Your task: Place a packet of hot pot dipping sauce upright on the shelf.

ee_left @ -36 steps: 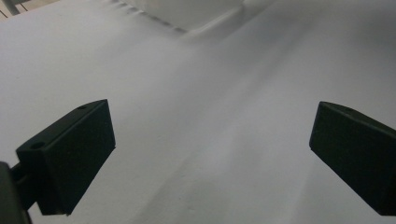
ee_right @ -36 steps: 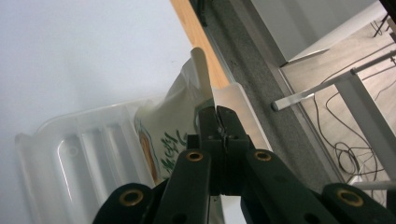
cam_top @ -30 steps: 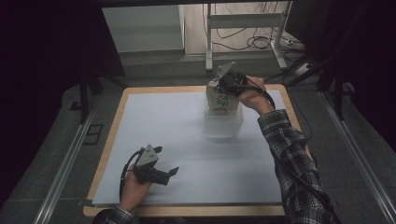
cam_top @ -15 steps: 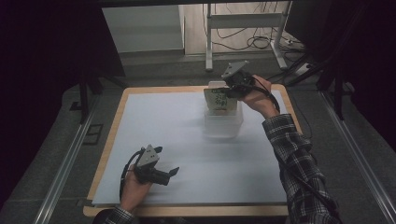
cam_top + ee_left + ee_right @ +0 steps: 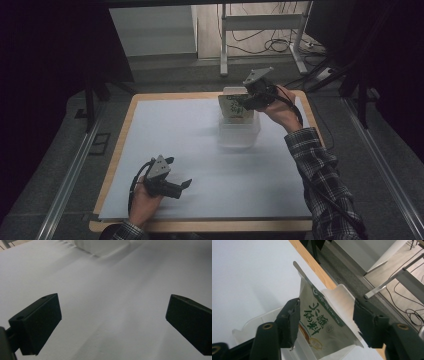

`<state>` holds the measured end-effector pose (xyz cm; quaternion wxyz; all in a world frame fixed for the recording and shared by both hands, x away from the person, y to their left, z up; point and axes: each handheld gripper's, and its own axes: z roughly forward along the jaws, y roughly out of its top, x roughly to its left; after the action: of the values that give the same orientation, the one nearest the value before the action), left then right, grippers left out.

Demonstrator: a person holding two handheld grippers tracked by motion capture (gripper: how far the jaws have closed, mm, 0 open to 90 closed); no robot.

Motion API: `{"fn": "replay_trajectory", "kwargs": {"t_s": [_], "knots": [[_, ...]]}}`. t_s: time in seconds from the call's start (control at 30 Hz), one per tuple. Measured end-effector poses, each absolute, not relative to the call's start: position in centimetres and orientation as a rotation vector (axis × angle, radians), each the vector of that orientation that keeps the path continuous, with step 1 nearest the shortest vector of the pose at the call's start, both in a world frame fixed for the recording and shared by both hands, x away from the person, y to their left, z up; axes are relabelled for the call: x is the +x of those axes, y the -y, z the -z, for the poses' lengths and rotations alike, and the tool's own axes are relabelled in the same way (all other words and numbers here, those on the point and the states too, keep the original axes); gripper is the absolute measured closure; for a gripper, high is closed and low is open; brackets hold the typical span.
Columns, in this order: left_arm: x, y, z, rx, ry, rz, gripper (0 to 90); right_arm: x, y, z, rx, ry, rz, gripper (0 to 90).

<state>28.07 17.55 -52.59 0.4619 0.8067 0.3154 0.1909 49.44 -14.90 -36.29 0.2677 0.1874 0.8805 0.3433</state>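
Observation:
A green and silver snack pouch [image 5: 234, 107] stands upright inside a clear plastic bin [image 5: 239, 135] at the back right of the white sheet. My right gripper [image 5: 247, 102] hovers at the pouch's top, open. In the right gripper view the pouch [image 5: 322, 325] leans in the bin [image 5: 342, 297] between the spread jaws of the right gripper [image 5: 327, 307]; the left jaw is close against its edge. My left gripper [image 5: 180, 171] rests low at the front left, open and holding nothing. In its own view, the left gripper [image 5: 113, 312] has bare sheet between its jaws.
A white sheet [image 5: 175, 130] covers a wooden board [image 5: 125, 130]. The bin's base [image 5: 100, 245] lies far ahead in the left gripper view. Metal rails run along both sides of the table, and a table frame with cables stands behind.
My right gripper has drifted slightly right and back from the pouch's top, its jaws now apart. The pouch stays standing in the bin. The left gripper has not moved.

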Motion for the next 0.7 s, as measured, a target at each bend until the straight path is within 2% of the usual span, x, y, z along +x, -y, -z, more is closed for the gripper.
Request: {"fn": "replay_trajectory", "kwargs": {"t_s": [0.37, 0.7], "knots": [[28.0, -17.4, 52.6, 1.984, -0.777, -0.467, 0.2, 48.3, 17.2, 36.3, 0.609, -2.385, -1.016, 19.1], [28.0, -17.4, 52.6, 1.99, -0.774, -0.467, 0.2, 46.2, 19.6, 37.1, 0.698, -2.405, -1.105, 11.2]]}}
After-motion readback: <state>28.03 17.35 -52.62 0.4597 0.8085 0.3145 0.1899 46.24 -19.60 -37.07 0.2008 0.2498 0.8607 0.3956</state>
